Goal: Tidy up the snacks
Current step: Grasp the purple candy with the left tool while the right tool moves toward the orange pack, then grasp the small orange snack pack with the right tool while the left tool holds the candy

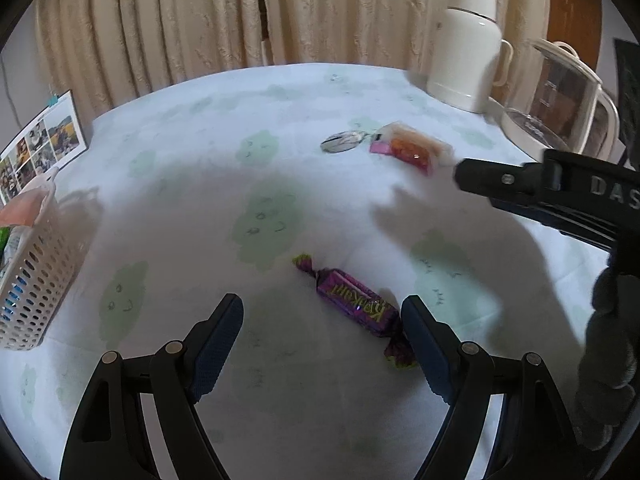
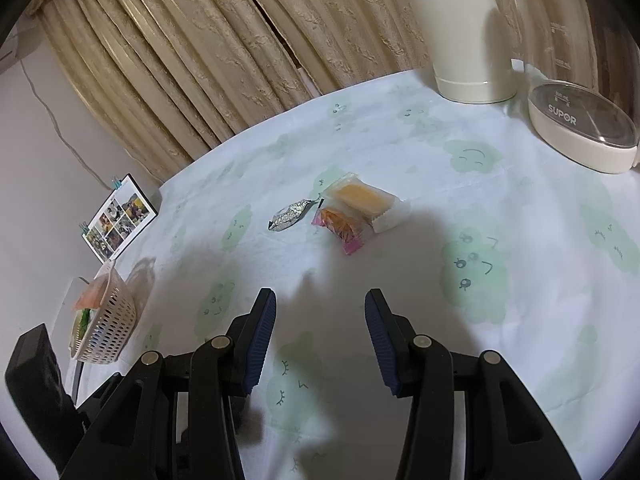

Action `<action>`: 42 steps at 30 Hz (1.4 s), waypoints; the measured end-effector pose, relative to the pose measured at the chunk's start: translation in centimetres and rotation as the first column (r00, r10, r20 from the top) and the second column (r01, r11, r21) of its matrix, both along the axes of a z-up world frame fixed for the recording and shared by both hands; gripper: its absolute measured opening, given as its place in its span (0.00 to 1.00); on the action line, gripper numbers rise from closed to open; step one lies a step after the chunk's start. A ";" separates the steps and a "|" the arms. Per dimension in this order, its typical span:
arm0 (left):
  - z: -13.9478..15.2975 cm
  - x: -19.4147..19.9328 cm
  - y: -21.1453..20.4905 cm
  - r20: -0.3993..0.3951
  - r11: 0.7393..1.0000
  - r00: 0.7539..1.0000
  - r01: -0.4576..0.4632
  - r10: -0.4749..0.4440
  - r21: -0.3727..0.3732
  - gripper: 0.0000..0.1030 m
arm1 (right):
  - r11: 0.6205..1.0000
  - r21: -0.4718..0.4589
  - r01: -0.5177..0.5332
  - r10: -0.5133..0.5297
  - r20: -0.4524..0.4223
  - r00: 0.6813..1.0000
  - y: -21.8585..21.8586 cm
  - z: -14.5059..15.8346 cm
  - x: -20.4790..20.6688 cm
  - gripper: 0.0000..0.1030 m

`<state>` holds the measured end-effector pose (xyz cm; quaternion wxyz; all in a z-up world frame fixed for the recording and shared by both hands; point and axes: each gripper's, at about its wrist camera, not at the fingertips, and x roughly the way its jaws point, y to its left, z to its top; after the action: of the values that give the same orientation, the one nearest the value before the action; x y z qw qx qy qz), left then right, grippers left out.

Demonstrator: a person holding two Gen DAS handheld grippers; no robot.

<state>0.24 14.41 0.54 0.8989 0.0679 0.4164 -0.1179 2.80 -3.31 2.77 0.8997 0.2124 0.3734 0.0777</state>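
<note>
left wrist view | left gripper (image 1: pixel 322 320) wide apart over purple candy (image 1: pixel 354 306) | right gripper (image 2: pixel 320 312) wide, empty

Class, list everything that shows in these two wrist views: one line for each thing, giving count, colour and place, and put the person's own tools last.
purple candy: 1, purple twist wrapper, on the tablecloth between the left gripper's fingers.
silver packet: 1, silver, mid-table.
orange snacks: 2, clear wrappers, one with pink ends, beside the silver packet.
basket: 1, cream, perforated, at the table's left edge, packets inside.
thermos jug: 1, cream, far right.
glass kettle: 1, clear with cream base, beside the jug.
photo card: 1, multicoloured, leaning at the far left.
tablecloth: 1, white with green prints, covering the table.
curtain: beige, behind.
left gripper: black, open.
right gripper: black, open, empty.
</note>
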 end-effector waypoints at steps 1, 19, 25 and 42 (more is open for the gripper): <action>-0.1 0.2 0.2 0.000 1.000 1.000 -0.007 0.007 0.015 0.79 | 1.000 0.001 0.001 -0.001 0.000 1.000 0.0 0.0 0.0 0.44; -0.1 1.9 1.9 -0.013 1.000 1.000 0.008 -0.008 -0.014 0.53 | 1.000 0.007 -0.006 0.006 -0.005 1.000 0.0 0.0 -0.1 0.44; 0.0 2.4 1.8 -0.004 1.000 1.000 0.004 -0.004 -0.030 0.16 | 1.000 0.006 -0.003 0.004 -0.005 1.000 0.0 -0.1 -0.2 0.44; 2.4 2.0 5.1 0.134 0.986 0.987 -0.070 0.090 -0.149 0.16 | 0.995 -0.085 -0.045 0.043 -0.025 0.999 0.1 -0.3 3.2 0.44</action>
<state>2.23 19.46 2.94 0.9325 -0.0057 0.3452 -0.1062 6.04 -3.20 2.51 0.9017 0.1665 0.3912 0.0789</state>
